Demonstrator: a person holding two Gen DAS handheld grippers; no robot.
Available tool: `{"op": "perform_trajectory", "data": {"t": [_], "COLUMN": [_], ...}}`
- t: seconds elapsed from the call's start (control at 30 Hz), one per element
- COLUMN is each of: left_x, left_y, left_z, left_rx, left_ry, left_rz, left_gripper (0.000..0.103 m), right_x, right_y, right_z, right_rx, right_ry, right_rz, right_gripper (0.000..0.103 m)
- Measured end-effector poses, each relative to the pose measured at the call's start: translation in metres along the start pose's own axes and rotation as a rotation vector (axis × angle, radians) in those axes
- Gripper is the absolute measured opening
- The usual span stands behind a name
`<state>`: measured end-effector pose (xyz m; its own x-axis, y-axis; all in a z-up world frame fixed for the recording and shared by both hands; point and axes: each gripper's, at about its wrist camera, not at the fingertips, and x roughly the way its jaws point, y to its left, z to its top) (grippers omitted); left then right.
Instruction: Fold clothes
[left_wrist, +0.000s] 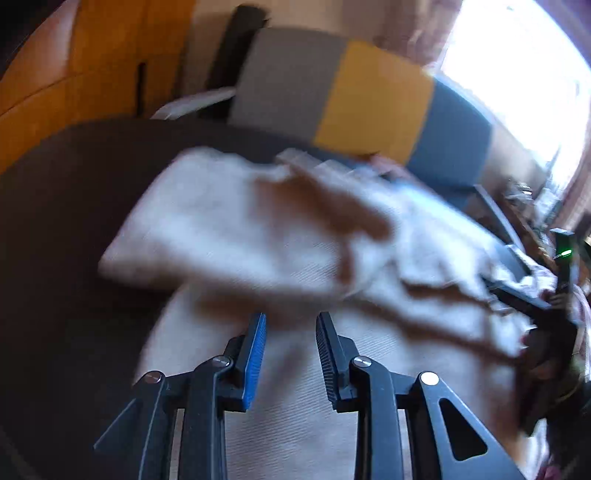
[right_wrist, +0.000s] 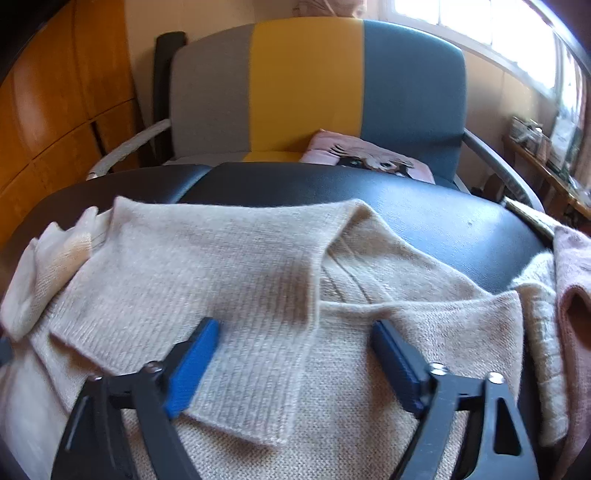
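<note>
A cream knitted sweater (right_wrist: 236, 266) lies on a dark tabletop (right_wrist: 424, 218), its sleeves folded across the body. My right gripper (right_wrist: 295, 328) is open just above the sweater's middle, its blue pads wide apart with nothing between them. In the left wrist view the same sweater (left_wrist: 258, 236) is blurred by motion. My left gripper (left_wrist: 291, 317) hangs over it, open, fingers a small gap apart, with no cloth held. The right gripper's dark body with a green light (left_wrist: 563, 254) shows at the right edge of that view.
A chair (right_wrist: 306, 85) striped grey, yellow and blue stands behind the table, a pink printed garment (right_wrist: 369, 157) on its seat. Pinkish cloth (right_wrist: 572, 280) lies at the table's right edge. Wooden cabinets (right_wrist: 55, 107) are to the left; a bright window (right_wrist: 480, 26) is to the right.
</note>
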<state>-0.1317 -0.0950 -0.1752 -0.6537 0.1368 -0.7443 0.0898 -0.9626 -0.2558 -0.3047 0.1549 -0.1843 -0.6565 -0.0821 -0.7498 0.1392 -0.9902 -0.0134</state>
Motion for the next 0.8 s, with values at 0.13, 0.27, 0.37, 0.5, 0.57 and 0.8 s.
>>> {"op": "perform_trajectory", "data": {"t": [0.13, 0.27, 0.37, 0.5, 0.57, 0.8], "left_x": [-0.004, -0.006, -0.007, -0.010, -0.010, -0.010], "left_y": [0.013, 0.020, 0.028, 0.036, 0.038, 0.040], "left_z": [-0.011, -0.018, -0.018, -0.019, -0.020, -0.023], "left_rx": [-0.024, -0.041, -0.079, -0.125, -0.136, -0.145], "left_ry": [-0.037, -0.050, -0.056, -0.062, -0.064, -0.073], "left_rz": [-0.058, -0.085, -0.135, -0.192, -0.206, -0.224], "left_gripper": [0.028, 0.029, 0.029, 0.029, 0.029, 0.029], "right_x": [-0.004, -0.024, -0.036, -0.029, -0.019, 0.027], "right_y": [0.004, 0.050, 0.108, 0.180, 0.205, 0.260], "right_z": [0.008, 0.028, 0.045, 0.060, 0.066, 0.076], "right_rx": [0.006, -0.097, -0.217, -0.303, -0.333, -0.414], "right_ry": [0.016, -0.028, -0.041, 0.007, 0.038, 0.161], "right_rz": [-0.041, 0.042, 0.174, 0.299, 0.308, 0.217], "right_gripper": [0.097, 0.097, 0.096, 0.089, 0.087, 0.061]}}
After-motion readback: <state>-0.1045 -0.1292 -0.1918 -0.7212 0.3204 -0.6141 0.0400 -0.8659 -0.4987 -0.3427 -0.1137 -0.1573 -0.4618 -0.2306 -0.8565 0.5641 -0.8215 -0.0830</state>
